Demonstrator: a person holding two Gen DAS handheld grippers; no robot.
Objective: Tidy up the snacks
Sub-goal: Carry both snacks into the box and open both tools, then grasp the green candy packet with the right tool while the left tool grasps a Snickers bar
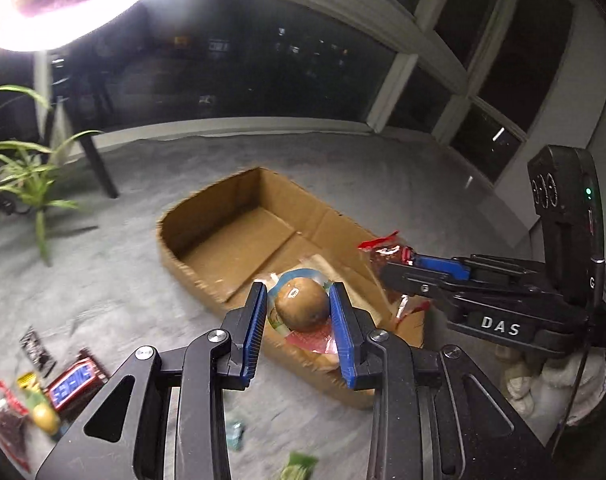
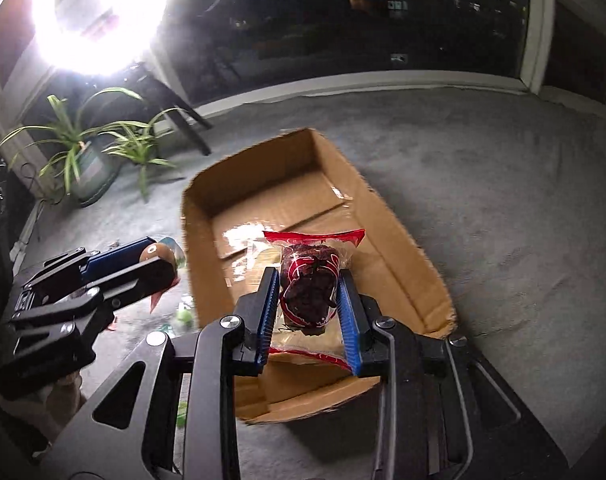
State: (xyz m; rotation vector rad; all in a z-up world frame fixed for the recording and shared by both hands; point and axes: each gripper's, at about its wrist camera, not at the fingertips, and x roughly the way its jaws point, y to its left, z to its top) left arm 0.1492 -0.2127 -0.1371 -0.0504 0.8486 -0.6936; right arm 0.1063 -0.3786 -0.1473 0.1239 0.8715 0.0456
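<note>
Landmark: the open cardboard box (image 2: 395,240) on the grey carpet (image 2: 503,184) — every place below is given from it.

Left gripper (image 1: 299,306): reaches forward and tilts down, held over the box's near end; its blue pads (image 1: 255,324) clamp a round brown snack in a clear wrapper (image 1: 302,304) from both sides. In the right wrist view the same gripper (image 2: 159,264) comes in from the left of the box's left wall, its tip just outside that wall.

Right gripper (image 2: 307,292): points forward and down over the near half of the box, jaws closed on a red-trimmed clear packet of dark snack (image 2: 313,284). The packet stands roughly upright between the pads, its crimped red top edge toward the box's far end. In the left wrist view this gripper (image 1: 407,268) enters from the right of the box, lying almost level, with the packet (image 1: 385,250) at its tip over the right wall.

Box interior: bare cardboard floor at the far end; a glossy patch near the middle — cannot tell what it is.

Loose snacks: a chocolate bar (image 1: 77,384) and several small packets (image 1: 11,420) lie on the carpet well to the left of the box; a green wrapper (image 1: 299,466) lies in front of its near wall.

Surroundings: potted plant (image 2: 95,148) beyond the box's far-left corner, ring light (image 2: 99,12) above it, dark windows (image 2: 343,20) behind.
</note>
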